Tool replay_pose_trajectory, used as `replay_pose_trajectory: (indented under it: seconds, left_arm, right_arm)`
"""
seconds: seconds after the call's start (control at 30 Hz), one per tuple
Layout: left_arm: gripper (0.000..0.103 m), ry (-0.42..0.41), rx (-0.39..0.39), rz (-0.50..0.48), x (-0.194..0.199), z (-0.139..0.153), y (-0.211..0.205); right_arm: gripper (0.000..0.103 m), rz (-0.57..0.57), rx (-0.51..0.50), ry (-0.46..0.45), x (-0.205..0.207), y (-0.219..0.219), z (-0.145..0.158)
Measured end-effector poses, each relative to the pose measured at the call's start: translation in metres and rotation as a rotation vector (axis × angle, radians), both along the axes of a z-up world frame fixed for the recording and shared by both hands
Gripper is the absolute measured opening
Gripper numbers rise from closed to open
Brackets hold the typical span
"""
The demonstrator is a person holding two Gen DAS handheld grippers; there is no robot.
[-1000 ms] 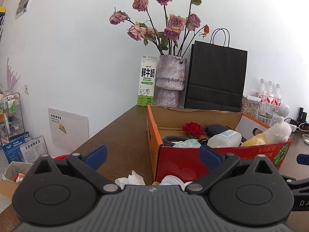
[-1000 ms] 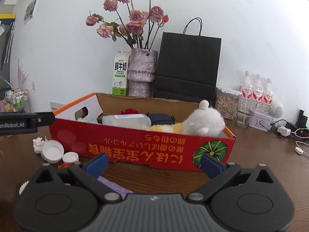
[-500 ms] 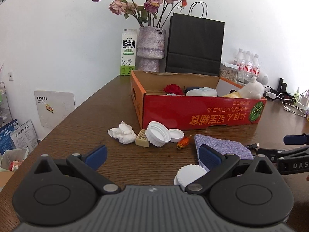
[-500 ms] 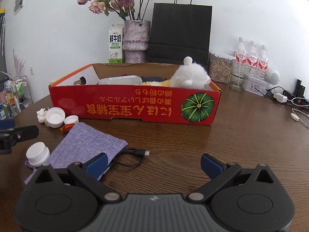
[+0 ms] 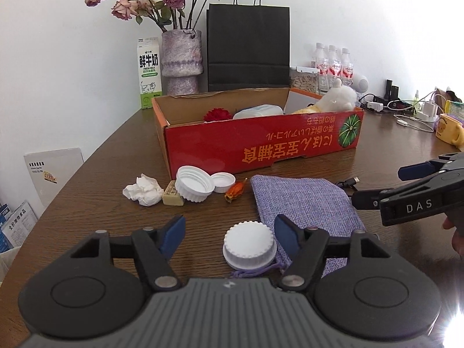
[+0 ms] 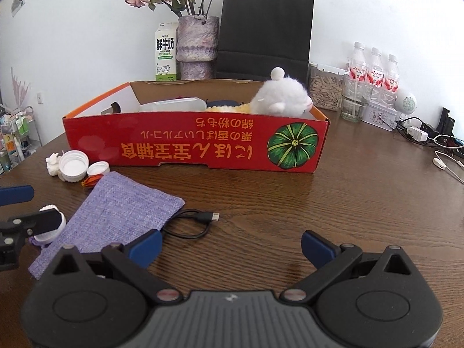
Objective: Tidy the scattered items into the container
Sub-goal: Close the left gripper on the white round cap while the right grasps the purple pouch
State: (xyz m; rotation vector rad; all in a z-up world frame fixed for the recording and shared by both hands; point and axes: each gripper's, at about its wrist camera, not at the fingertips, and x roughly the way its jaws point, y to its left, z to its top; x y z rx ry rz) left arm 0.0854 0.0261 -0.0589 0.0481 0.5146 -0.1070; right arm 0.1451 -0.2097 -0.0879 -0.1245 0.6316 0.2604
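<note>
Caps (image 5: 249, 245) number three (white), beside one box (image 5: 261, 145).

A red cardboard box (image 5: 261, 145) holding a white plush toy (image 6: 282, 100) stands behind scattered white caps (image 5: 194, 183), crumpled tissue (image 5: 144, 193) and a flat purple pouch (image 5: 304, 203).

Along the far edge of the tabletop there's a fresh milk carton (image 5: 149, 72), a purple vase of dried roses (image 5: 182, 59), a black paper bag (image 5: 248, 47), then three water bottles (image 6: 374, 71) and a yellow mug (image 5: 450, 129) toward the right edge.
</note>
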Motion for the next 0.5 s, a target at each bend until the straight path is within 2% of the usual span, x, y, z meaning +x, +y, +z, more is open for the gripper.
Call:
replay_pose_trajectory:
  seconds: [0.07,0.1,0.13,0.3,0.5]
  left_arm:
    - [0.062,0.009,-0.001,-0.012,0.0006,-0.0011,0.0003]
    - [0.054,0.020,0.001,-0.019,0.0014,-0.0020,-0.0005]
    - [0.038,0.028,0.004,-0.026,0.0023,-0.0030,-0.0013]
    - [0.037,-0.011,0.006,-0.012,-0.0022,-0.0031,-0.0028]
    - [0.037,-0.036,-0.045,0.049,-0.0059,0.0008,0.0060]
  right_arm:
    - [0.102,0.001,0.001,0.002,0.0003,0.0000,-0.0002]
    - [0.102,0.001,0.000,0.003,0.0005,0.0002,-0.0003]
    - [0.102,0.001,0.000,0.004,0.0007,0.0002,-0.0003]
    - [0.102,0.001,-0.001,0.004,0.0007,0.0000,-0.0004]
    - [0.102,-0.005,0.000,-0.029,-0.0054,0.0002,0.0021]
